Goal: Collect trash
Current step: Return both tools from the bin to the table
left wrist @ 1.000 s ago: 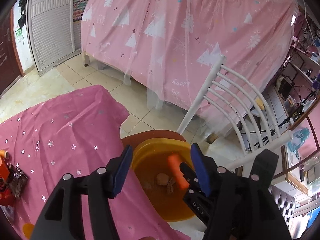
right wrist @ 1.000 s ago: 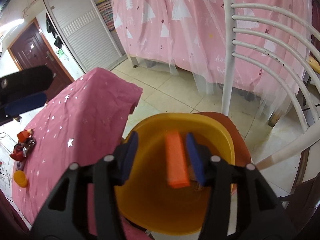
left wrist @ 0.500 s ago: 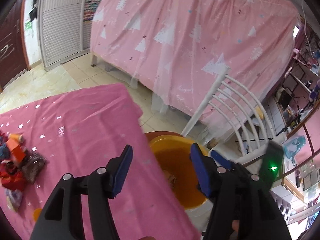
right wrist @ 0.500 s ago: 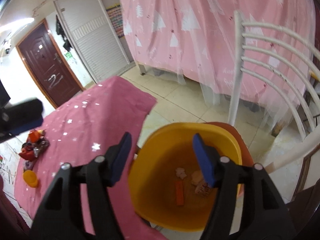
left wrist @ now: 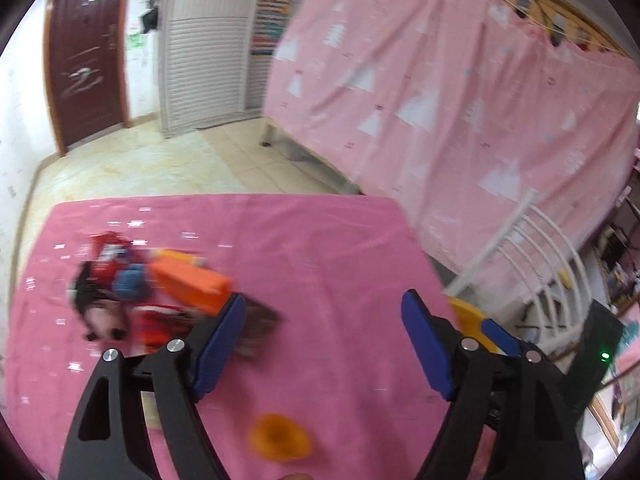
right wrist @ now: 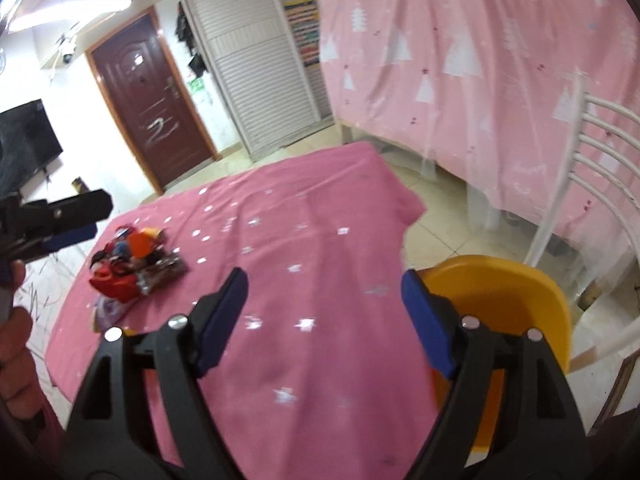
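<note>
A heap of trash [left wrist: 156, 300] lies blurred on the pink starred tablecloth [left wrist: 328, 248]: red wrappers, a blue lump, an orange block and a dark foil packet. The same trash heap [right wrist: 136, 264] sits at the left in the right wrist view. My left gripper [left wrist: 322, 340] hovers over the cloth just right of the heap, jaws opening, nothing between them. My right gripper [right wrist: 324, 320] hangs over the cloth beside the yellow basin [right wrist: 516, 300], jaws opening and empty. The left gripper [right wrist: 60, 220] also shows at the far left edge, held by a hand [right wrist: 16, 344].
An orange cap [left wrist: 280, 436] lies on the cloth near me. A white slatted chair [right wrist: 592, 184] stands behind the basin. A bed draped in pink sheeting [left wrist: 460, 100] fills the right. A brown door [right wrist: 152, 96] and tiled floor lie beyond the table.
My right gripper let the orange block fall into the basin, then both grippers swung left from the basin toward the trash heap and opened wider.
</note>
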Motion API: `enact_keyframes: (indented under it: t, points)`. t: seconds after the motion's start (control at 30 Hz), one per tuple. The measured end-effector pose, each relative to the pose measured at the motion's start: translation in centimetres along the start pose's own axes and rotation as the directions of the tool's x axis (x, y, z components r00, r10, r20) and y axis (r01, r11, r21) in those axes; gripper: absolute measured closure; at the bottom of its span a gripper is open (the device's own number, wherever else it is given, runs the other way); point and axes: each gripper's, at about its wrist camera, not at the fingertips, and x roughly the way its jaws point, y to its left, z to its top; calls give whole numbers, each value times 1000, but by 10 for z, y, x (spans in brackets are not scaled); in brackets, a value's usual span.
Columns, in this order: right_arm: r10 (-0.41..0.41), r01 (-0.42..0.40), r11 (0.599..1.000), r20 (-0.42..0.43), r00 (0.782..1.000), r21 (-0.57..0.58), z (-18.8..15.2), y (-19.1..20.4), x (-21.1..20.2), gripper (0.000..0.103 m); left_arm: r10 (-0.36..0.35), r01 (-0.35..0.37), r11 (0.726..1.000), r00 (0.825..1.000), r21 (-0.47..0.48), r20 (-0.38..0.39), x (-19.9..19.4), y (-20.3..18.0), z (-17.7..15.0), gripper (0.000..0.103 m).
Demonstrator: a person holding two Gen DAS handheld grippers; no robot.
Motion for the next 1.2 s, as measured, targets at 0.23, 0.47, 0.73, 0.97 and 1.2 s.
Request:
enact_keyframes:
  t: [0.23,0.47,0.73,0.97,1.2]
  points:
    - [12,-14,998,-30,999,-60,2,38,9,27,86,-86,994,996,-67,-1,-5,72,2,29]
    - [20,-26,995,-56,998,-100,1,68,18,26,117,-119,988,993,-102,-23,-6,124,-4,29]
    - [37,-53,984,-97,995,-169,-5,101,31,21,124,-130,982,991,-135,-48,3,164,-8,29]
    - [46,-77,969,-137,990,-234,-6,131,54,21,124,-139,972,988,-188,-89,18,204,-5,29]
    - [37,-85,953,-166,985,-292,0,149,74,20,83,-102,982,990,-162,-114,35,222,-2,26]
